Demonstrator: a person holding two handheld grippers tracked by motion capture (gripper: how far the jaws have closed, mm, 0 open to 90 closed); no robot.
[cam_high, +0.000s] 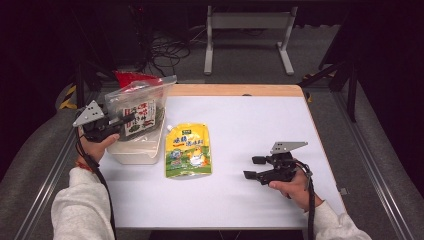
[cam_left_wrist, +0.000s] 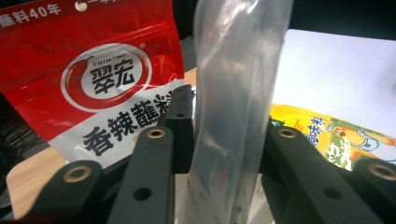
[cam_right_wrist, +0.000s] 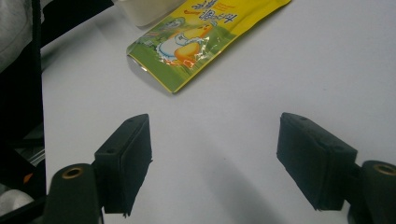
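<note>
My left gripper (cam_high: 126, 120) is shut on the edge of a clear plastic zip bag (cam_high: 145, 100) and holds it upright over a pale plastic tub (cam_high: 134, 152). Inside the bag is a green and white printed packet (cam_high: 140, 121). In the left gripper view the bag's film (cam_left_wrist: 233, 93) runs between the pads of my left gripper (cam_left_wrist: 229, 140), touching both, with a red seasoning packet (cam_left_wrist: 93, 79) behind it. A yellow spouted pouch (cam_high: 189, 150) lies flat mid-table. My right gripper (cam_high: 252, 168) rests near the front right, open and holding nothing (cam_right_wrist: 215, 158), pointed toward the yellow pouch (cam_right_wrist: 201, 32).
The white table top (cam_high: 250, 120) has a wooden far edge (cam_high: 235, 90). The red packet (cam_high: 132, 77) stands behind the bag at the back left corner. Beyond the table are a grey metal stand (cam_high: 247, 35) and floor cables (cam_high: 167, 50).
</note>
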